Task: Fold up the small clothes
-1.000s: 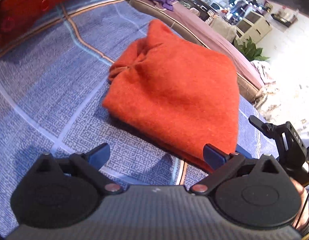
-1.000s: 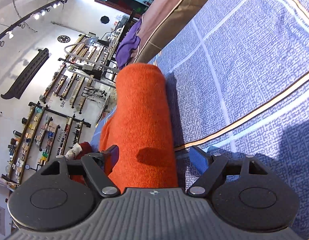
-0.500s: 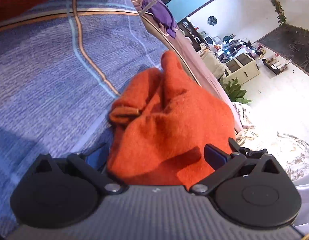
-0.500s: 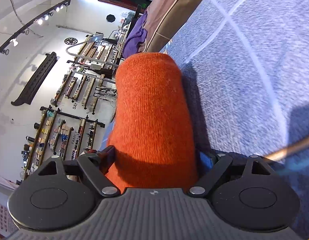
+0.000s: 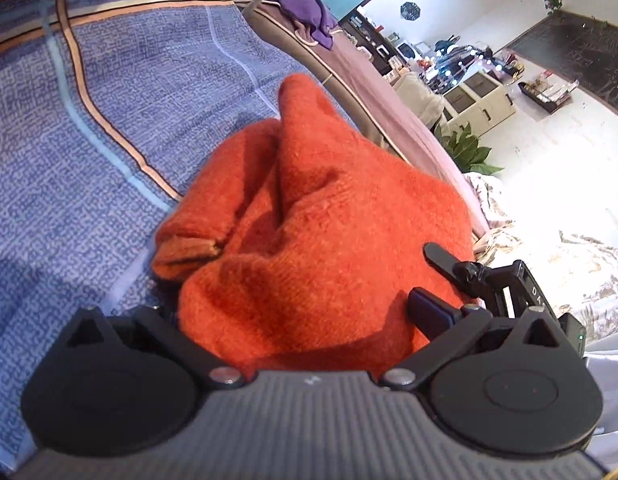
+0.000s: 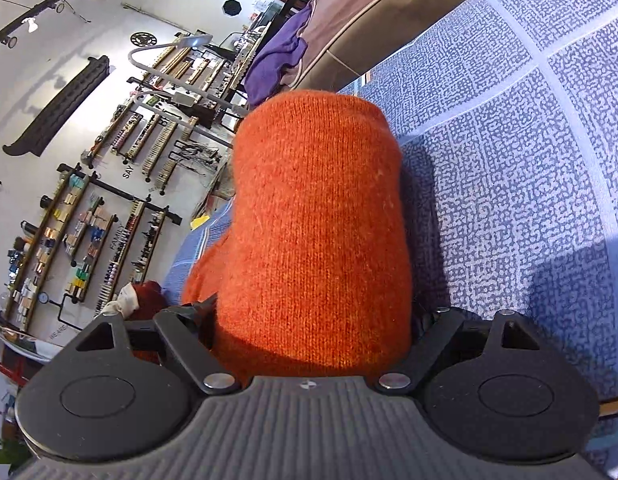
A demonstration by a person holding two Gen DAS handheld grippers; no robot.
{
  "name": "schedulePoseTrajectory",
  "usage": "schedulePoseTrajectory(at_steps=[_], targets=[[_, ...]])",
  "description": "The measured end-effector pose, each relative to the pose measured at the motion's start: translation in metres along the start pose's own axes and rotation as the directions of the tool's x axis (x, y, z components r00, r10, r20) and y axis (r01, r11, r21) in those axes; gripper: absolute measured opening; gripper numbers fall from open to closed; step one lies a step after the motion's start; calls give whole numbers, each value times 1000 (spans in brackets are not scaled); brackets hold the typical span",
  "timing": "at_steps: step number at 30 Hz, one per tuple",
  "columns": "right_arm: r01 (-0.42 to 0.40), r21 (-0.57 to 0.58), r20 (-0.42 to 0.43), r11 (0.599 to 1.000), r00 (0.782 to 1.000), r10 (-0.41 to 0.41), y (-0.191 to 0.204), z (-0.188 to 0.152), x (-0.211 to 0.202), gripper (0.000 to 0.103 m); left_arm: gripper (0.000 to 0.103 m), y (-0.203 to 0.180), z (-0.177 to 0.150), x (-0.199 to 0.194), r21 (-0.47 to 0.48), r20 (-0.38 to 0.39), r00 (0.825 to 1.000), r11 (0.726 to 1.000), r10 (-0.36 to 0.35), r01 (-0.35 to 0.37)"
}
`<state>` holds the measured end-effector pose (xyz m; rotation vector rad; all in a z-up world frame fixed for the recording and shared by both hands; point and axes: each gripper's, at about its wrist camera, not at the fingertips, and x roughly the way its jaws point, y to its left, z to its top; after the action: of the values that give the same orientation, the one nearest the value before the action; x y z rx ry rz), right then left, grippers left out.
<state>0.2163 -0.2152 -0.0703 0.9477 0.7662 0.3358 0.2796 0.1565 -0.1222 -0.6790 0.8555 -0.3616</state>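
A bed covered with a blue patterned blanket (image 5: 89,140) crossed by pale and orange stripes fills both views, with a bright room of shelves and cabinets beyond its edge.

Nearest the left wrist camera, the left tool (image 5: 297,312) has its 2 fingers spread wide on either side of an orange knitted garment (image 5: 321,220). The blue pad of 1 finger (image 5: 429,312) shows against the cloth; the other finger is hidden behind the bundle. The wool bulges between them, but whether they press on it cannot be told. The garment lies bunched on the blanket close to the bed's edge. It is fuzzy, creased into deep folds, with a ribbed cuff (image 5: 185,246) poking out toward the left. A peak of cloth rises at its far end, so the long axis runs away from the camera. The right tool (image 5: 461,268) reaches in at the garment's right side.

In the right wrist view the same garment (image 6: 317,220) fills the gap of the right tool (image 6: 313,320). Its fingers sit wide at both flanks, tips buried, grip uncertain. Here the knit looks smooth and rounded, like a roll, pointing straight away.

Farther off, a purple cloth (image 5: 301,4) lies on a brown sofa edge (image 5: 369,76).
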Motion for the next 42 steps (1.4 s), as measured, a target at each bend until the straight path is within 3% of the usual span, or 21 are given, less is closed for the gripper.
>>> schedulePoseTrajectory(at_steps=[6,10,13,14,20,24,28,32,37,40,42], targets=[[28,-16,0,999,1000,-28,-3,-2,-4,103,93,-8,8,12,33,-9,999,999,33,-32],[66,-45,13,997,998,-66,2,-6,-5,103,73,-7,10,14,22,-26,999,999,27,-27],[127,-114,40,985,992,-123,16,-13,-7,98,50,-9,11,14,15,-53,999,1000,5,-5],[146,-135,51,980,989,-140,19,-16,-8,97,48,-11,10,14,24,-52,999,1000,10,-9],[183,-173,95,968,981,-169,38,-28,-29,91,41,-16,7,2,49,-67,998,999,3,0],[212,-332,149,919,974,-171,66,-46,-55,90,39,-23,-7,-13,63,-100,995,998,-24,30],[226,-392,192,892,968,-162,79,-64,-89,90,39,-46,-36,-39,144,-116,993,989,-26,43],[257,-410,254,875,954,-162,87,-79,-138,90,39,-85,-64,-66,246,-145,988,965,-52,87],[291,-342,360,893,919,-162,80,-79,-216,90,39,-143,-100,-92,330,-213,964,917,-157,222],[324,-297,446,898,879,-170,71,-81,-273,90,40,-193,-127,-103,413,-271,937,853,-218,318],[349,-252,507,903,842,-184,64,-84,-313,90,40,-230,-150,-108,476,-321,913,791,-252,385]])
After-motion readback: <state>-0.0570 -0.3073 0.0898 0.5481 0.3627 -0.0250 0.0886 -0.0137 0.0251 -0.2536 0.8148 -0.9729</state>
